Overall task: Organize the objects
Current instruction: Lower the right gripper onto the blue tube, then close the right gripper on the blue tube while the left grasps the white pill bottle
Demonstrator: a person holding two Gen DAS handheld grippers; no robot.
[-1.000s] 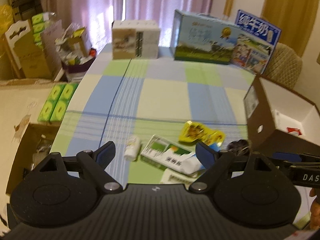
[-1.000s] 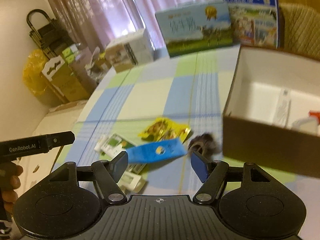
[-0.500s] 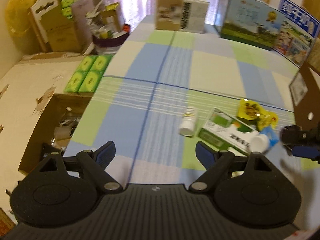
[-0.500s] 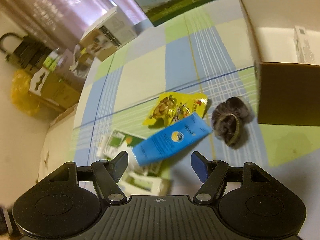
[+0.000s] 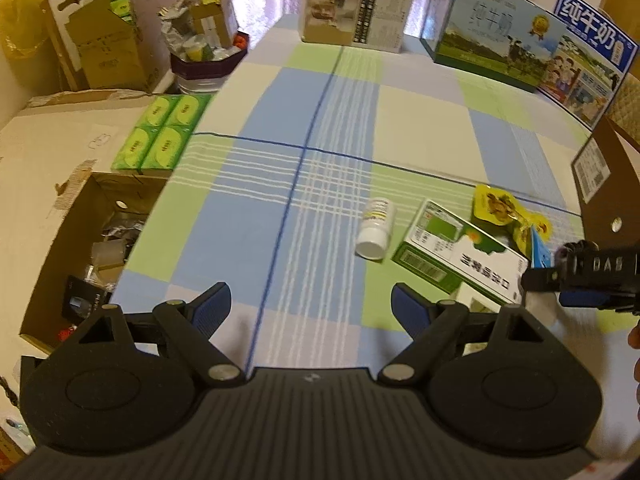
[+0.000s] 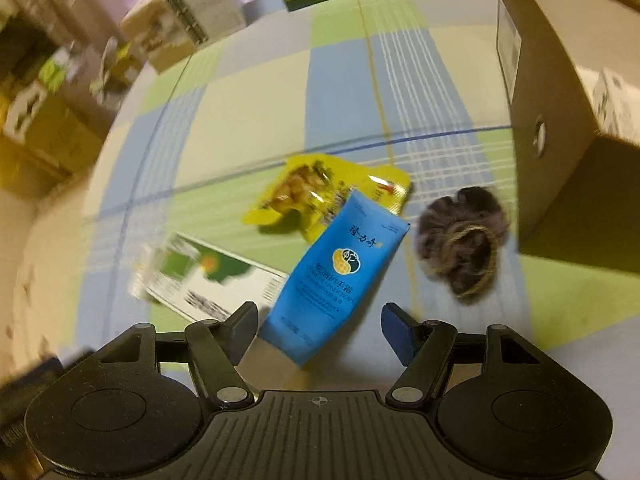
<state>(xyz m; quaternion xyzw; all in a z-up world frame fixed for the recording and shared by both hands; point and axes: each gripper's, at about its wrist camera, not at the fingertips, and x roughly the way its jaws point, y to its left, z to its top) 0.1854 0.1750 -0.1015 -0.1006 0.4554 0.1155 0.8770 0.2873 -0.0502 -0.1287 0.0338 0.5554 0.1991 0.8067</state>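
Checked cloth in blue, green and cream covers the table [image 5: 420,120], on which the loose items lie grouped near its right side. Item: blue tube [image 6: 336,276] of hand cream, flat on the cloth, its lower end lying between the spread fingers of the right gripper [image 6: 318,326], untouched by either pad as far as the blur allows; its upper end overlaps the yellow snack packet [image 6: 304,188]. Item: green-and-white carton [image 5: 456,252], lying flat, just left of the tube, with a second smaller carton partly hidden beneath it. Item: white pill bottle [image 5: 376,226], on its side, just beside the carton's left end. Item: dark scrunchie [image 6: 464,240], right of the tube, near the foot of the brown cardboard box [image 6: 560,128], which stands open with a white carton visible inside. Left gripper [image 5: 310,308]: fingers wide apart, holding nothing, above bare cloth, well left of the items. Right gripper seen in the left view at the far right edge, low over the cartons.
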